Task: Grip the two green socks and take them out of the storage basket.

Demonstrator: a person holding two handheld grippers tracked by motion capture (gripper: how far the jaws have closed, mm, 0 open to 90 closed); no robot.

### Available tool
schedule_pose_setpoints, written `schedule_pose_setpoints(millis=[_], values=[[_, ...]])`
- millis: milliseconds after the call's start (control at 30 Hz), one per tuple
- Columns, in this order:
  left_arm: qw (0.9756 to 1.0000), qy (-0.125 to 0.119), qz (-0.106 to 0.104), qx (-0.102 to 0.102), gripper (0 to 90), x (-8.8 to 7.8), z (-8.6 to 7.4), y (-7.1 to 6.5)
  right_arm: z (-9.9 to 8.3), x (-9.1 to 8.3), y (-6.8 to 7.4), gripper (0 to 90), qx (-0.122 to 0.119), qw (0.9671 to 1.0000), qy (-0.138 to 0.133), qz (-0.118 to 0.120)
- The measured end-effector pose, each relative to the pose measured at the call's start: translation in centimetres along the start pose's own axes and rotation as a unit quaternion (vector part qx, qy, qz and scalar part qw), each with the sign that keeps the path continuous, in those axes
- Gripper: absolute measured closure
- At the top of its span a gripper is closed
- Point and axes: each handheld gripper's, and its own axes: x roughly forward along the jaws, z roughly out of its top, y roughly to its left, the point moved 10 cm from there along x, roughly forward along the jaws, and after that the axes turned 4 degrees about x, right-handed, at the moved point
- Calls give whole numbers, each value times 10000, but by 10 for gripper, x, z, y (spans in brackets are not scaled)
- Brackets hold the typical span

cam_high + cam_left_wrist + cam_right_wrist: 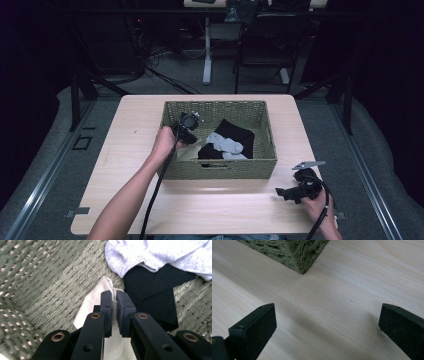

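A green woven basket (220, 169) stands in the middle of the table. Inside it lie a black cloth (235, 132), a light grey sock (225, 143) and a cream cloth (92, 302). My left gripper (114, 293) reaches down into the basket's left half and is shut on a fold of the cream cloth, next to the black cloth (155, 290) and the grey sock (160, 255). My right gripper (281, 193) rests low over the table near its front right corner, jaws wide open, nothing between them. Its view shows the basket's corner (299, 255) ahead.
The light wooden table (130, 150) has bare surface left and right of the basket and in front of it. Beyond the table are a dark floor, table legs and cables.
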Motion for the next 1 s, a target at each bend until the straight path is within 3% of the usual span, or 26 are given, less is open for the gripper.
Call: schedule_pose_setpoints(millis=[233, 500, 1000], values=[[9997, -244, 65, 29, 842, -32, 9, 6, -1, 0, 0, 8, -5, 10000, 13, -6], [9989, -459, 127, 43, 842, -55, 16, 7, -1, 0, 0, 8, -8, 10000, 39, 11], [9954, -909, 295, 61, 842, -104, 34, 17, -3, -1, -1, 8, 24, 10000, 41, -7]])
